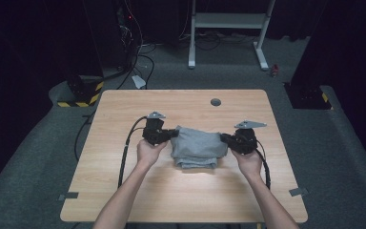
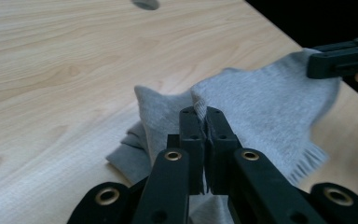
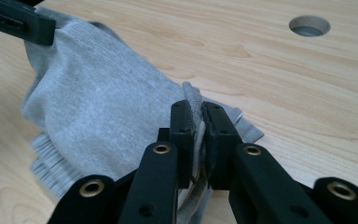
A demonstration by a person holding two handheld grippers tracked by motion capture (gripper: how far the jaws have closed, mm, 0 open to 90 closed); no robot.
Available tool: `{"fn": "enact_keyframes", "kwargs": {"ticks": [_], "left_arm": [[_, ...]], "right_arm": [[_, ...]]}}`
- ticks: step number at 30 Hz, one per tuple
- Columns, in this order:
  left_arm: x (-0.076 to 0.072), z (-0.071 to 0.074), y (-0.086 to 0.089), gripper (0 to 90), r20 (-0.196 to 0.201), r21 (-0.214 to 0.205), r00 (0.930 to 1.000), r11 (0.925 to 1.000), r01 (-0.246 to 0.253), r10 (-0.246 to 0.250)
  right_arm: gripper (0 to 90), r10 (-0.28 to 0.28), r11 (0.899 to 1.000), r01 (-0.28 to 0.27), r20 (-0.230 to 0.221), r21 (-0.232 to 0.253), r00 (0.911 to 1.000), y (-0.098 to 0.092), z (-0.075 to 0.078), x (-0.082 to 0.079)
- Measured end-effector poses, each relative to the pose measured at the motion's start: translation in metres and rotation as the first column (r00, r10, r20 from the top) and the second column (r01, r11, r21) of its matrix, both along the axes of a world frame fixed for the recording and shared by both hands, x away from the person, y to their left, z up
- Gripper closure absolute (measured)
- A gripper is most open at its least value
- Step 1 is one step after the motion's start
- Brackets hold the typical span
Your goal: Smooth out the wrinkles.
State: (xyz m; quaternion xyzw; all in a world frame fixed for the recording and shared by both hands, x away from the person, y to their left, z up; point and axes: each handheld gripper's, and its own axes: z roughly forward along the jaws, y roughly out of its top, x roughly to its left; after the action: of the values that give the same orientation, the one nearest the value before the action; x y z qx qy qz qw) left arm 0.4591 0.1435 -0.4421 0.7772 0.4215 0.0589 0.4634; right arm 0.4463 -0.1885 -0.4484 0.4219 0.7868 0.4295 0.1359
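Gripping the grey cloth mid-tabletop, left gripper and right gripper have both clamped its ends; folding remains

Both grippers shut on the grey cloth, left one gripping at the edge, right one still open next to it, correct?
Not quite. The right gripper is shut too: the right gripper view shows its fingers pinching the grey cloth. The left gripper is shut on the edge, as you said.

We see a light wood table with a round grommet hole, on grey carpet. Dark room, walls near black. White metal stand frame at the back, black cables on the floor, yellow-black striped base back left.
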Motion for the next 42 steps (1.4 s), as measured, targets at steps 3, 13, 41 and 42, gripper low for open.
{"fn": "enact_keyframes", "kwargs": {"ticks": [3,13,41,42], "left_arm": [[-0.012,0.0,0.002,87.4,0.019,0.003,0.9995,0.9997,0.024,-0.024],[-0.05,-0.018,0.007,87.4,0.013,0.025,0.9956,0.9954,0.093,-0.093],[-0.026,-0.053,-0.012,87.3,-0.034,0.172,0.9988,0.9843,0.042,-0.036],[-0.022,-0.053,-0.014,87.3,-0.035,0.174,0.9991,0.9843,0.028,-0.022]], "right_arm": [[83.4,0.01,1.0,-0.01,0.015,0.01,0.9998,-0.001,-0.001,-0.012],[83.4,0.05,0.999,-0.05,0.027,0.001,0.9984,-0.009,-0.015,-0.049],[83.3,0.039,0.983,-0.045,-0.041,-0.178,0.9984,0.002,-0.046,-0.019],[83.3,0.038,0.981,-0.044,-0.038,-0.187,0.9986,0.003,-0.045,-0.014]]}}
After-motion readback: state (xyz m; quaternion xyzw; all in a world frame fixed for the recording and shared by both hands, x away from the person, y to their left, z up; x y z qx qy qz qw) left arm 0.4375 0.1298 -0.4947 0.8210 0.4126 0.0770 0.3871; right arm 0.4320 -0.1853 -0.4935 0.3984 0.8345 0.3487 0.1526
